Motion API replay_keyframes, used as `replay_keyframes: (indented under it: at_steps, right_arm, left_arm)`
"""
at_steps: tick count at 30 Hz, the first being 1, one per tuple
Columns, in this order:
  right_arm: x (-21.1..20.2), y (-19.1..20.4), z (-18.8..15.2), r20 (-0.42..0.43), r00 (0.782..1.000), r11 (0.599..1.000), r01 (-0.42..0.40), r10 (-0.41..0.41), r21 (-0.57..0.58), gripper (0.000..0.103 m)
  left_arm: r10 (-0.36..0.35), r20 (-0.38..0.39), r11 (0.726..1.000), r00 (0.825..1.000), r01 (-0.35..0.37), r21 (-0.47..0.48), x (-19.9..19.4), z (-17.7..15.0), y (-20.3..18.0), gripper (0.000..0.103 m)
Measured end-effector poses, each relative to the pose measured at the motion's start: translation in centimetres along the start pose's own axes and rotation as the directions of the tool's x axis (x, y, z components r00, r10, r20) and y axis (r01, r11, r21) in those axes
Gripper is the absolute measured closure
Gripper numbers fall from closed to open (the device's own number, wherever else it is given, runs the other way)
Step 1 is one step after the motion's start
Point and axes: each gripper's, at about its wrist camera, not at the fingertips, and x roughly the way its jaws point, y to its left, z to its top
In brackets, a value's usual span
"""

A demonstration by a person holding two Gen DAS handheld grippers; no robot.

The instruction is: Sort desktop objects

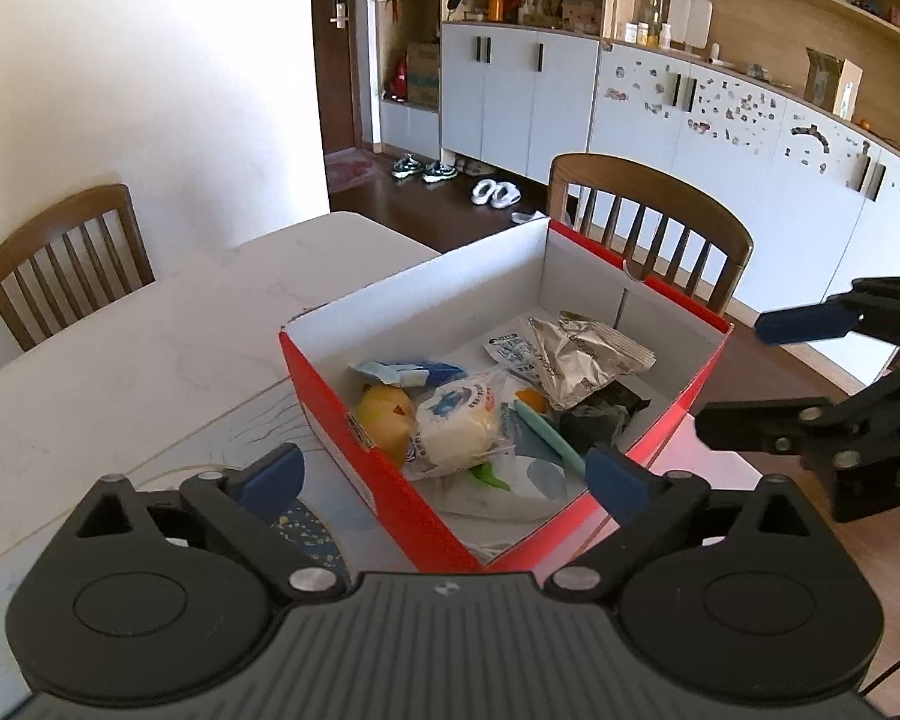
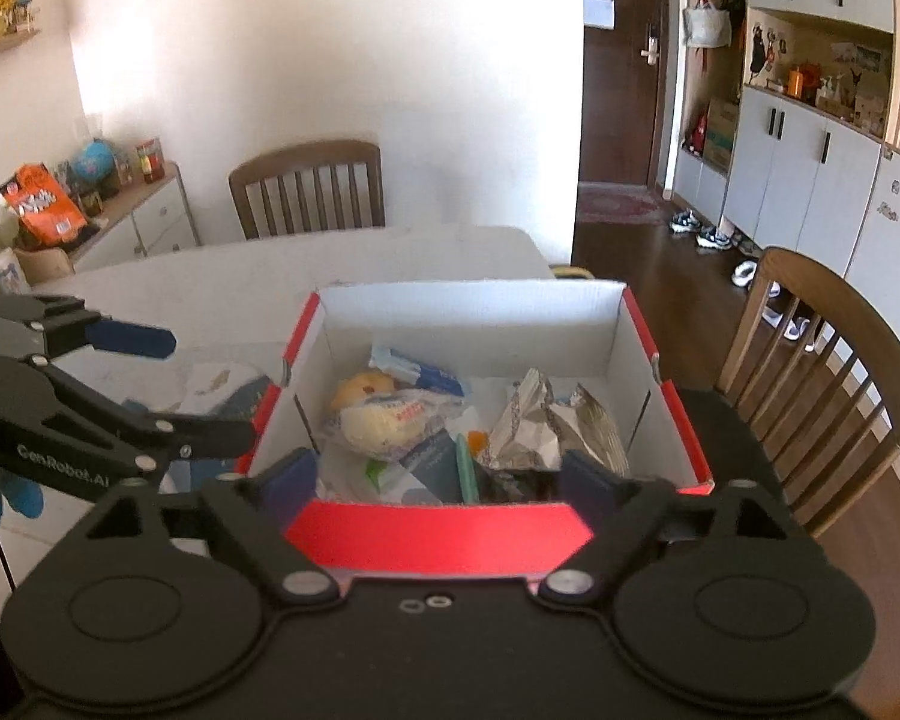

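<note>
Desktop objects lie gathered inside the red cardboard box with white inner walls (image 2: 468, 531), which stands on the pale counter (image 1: 150, 324) near its edge.

Contents visible in both wrist views:
- a crumpled silver foil snack bag (image 1: 576, 354) toward the right side of the box;
- a clear-wrapped white bun (image 1: 450, 432) resting against a yellow rounded item (image 1: 384, 414);
- a small blue-and-white carton (image 1: 411, 372) toward the far wall;
- a teal pen-like stick (image 1: 549, 438) lying between the bun and a black crumpled wrapper (image 1: 594, 414);
- a white plastic bag (image 1: 498, 501) under the pile at the near corner.

Claw state:
- The left claw (image 1: 444, 477) is released, its blue-padded fingers spread apart over the near corner of the box and holding nothing.
- The right claw (image 2: 444, 480) is likewise released and empty, hovering above the near red wall.

Progress, as a judgement: collection appears largely done, since most items already sit in the box. Beside the box, on the left claw's side, a dark blue speckled flat item (image 1: 309, 531) and some pale sheets lie on the counter; whether these belong to the task cannot be told. If they do, they remain to be picked up. No other loose item shows on the visible counter.
</note>
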Motion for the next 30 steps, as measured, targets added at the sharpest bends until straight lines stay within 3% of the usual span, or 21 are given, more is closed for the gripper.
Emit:
replay_keyframes:
  at_steps: [4, 13, 30]
  right_arm:
    - [-0.3, 0.3, -0.1, 0.023, 1.0, 1.0, 0.001, -0.001, 0.008, 0.001]
    - [0.0, 1.5, -0.7, 0.012, 1.0, 1.0, 0.007, -0.007, 0.027, 0.001]
    - [-0.3, 4.9, -2.4, -0.009, 1.0, 0.999, 0.002, -0.002, 0.041, 0.001]
  left_arm:
    - [0.017, 0.011, 1.0, 1.0, -0.017, -0.016, -0.5, -0.3, 0.4, 0.002]
    - [0.064, 0.008, 0.997, 0.998, -0.064, -0.036, -1.5, -1.7, 1.5, 0.002]
    - [0.042, -0.014, 0.996, 0.999, -0.043, -0.073, -3.6, -4.3, 3.0, 0.002]
